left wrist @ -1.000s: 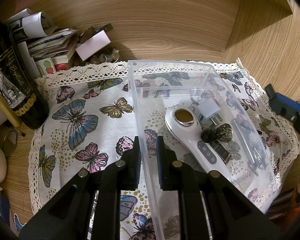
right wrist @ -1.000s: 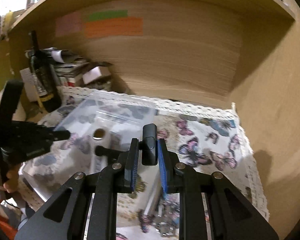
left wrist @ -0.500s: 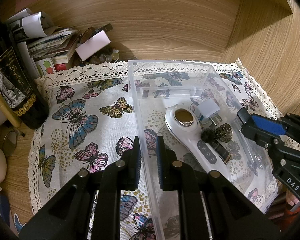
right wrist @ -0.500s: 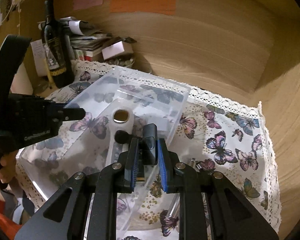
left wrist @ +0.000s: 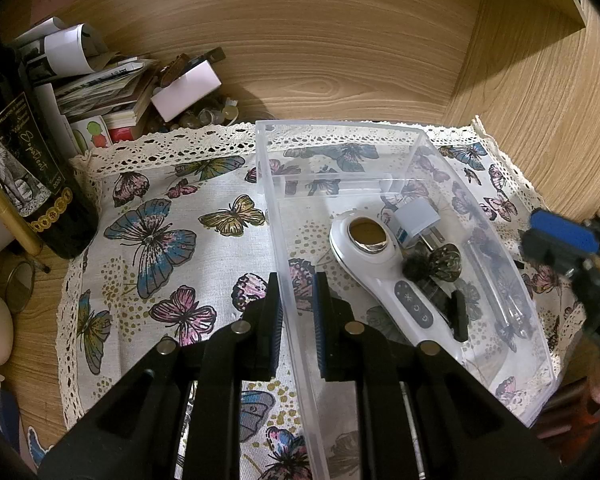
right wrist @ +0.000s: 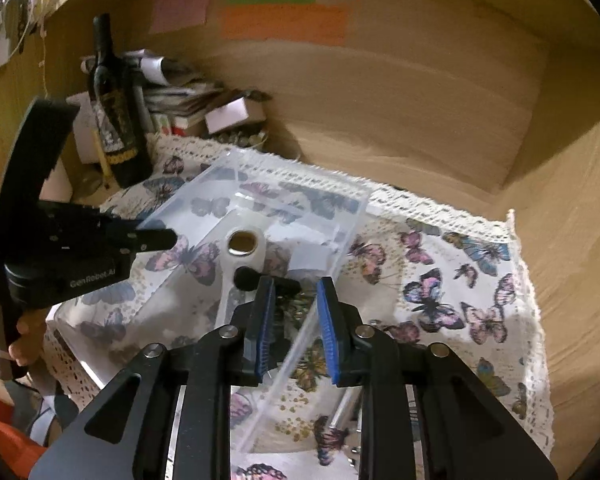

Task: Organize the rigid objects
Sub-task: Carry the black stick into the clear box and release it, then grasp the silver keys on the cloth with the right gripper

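The left gripper (left wrist: pixel 296 320) pinches the near wall of the clear rectangular plastic bin (left wrist: pixel 416 136). The right gripper (right wrist: pixel 294 328) is spread, empty. The bin holds the white handheld device (left wrist: pixel 374 264), white plug adapter (left wrist: pixel 416 220) and small black clip microphone (left wrist: pixel 458 314); a metal object (right wrist: pixel 342 416) remains on the cloth outside.

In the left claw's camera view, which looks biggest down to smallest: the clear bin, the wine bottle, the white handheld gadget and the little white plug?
1. clear bin
2. wine bottle, though the picture edge cuts it off
3. white handheld gadget
4. little white plug

The gadget and plug lie side by side in the bin, so that pair is a fair comparison.
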Motion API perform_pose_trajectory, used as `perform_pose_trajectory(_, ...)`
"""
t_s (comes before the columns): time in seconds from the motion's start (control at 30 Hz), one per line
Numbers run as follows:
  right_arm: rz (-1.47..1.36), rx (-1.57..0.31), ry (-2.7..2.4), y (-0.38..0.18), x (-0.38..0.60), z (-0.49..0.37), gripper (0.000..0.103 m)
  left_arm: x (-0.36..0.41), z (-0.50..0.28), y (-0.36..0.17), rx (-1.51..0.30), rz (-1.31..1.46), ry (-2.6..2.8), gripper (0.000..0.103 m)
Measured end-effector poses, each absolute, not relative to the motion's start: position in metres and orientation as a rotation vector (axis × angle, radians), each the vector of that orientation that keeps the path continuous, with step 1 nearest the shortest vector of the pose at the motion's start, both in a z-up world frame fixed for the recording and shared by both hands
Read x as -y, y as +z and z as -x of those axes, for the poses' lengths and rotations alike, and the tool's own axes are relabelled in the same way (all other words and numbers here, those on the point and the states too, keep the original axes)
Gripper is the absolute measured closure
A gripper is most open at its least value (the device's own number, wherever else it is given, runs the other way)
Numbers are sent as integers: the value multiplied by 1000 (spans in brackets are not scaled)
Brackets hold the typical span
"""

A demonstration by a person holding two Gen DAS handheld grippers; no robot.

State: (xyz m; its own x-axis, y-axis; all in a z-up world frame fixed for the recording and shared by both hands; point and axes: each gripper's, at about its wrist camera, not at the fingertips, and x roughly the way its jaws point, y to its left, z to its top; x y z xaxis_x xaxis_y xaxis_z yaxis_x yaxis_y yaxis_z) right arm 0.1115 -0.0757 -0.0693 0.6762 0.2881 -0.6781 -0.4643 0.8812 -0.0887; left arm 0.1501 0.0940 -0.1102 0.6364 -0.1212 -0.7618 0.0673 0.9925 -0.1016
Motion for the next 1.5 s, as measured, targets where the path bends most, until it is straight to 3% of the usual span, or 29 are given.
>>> perform_pose_trajectory(0.3, 230, -720, 305, -67, 118, -107, 77, -94, -149, -110, -874, 65, -107, 91)
perform_pose_trajectory(0.77, 129, -944, 233, -130, 159, -98, 74, -94, -149, -110, -875, 63, -108, 91)
perform_pose_trajectory(0.83, 110, -967, 253, -136, 160, -93, 71, -95, -148, -110, -874, 65, -108, 91)
perform_pose_trajectory(0.9, 110, -972, 271, -141, 158, -87, 61, -95, -148, -110, -873, 64, -107, 91)
perform_pose_trajectory(0.97, 122, -969, 275, -144, 156, -82, 59, -96, -148, -110, -873, 64, -108, 91)
perform_pose_trajectory(1.1, 119, -969, 264, -154, 157, -80, 60, -96, -147, -110, -873, 65, -107, 91)
perform_pose_trajectory(1.2, 114, -960, 233, -154, 160, -81, 80, -96, -147, -110, -873, 64, -108, 91)
perform_pose_trajectory(1.5, 87, -917, 165, -143, 173, -83, 82, -95, -147, -110, -874, 63, -108, 91)
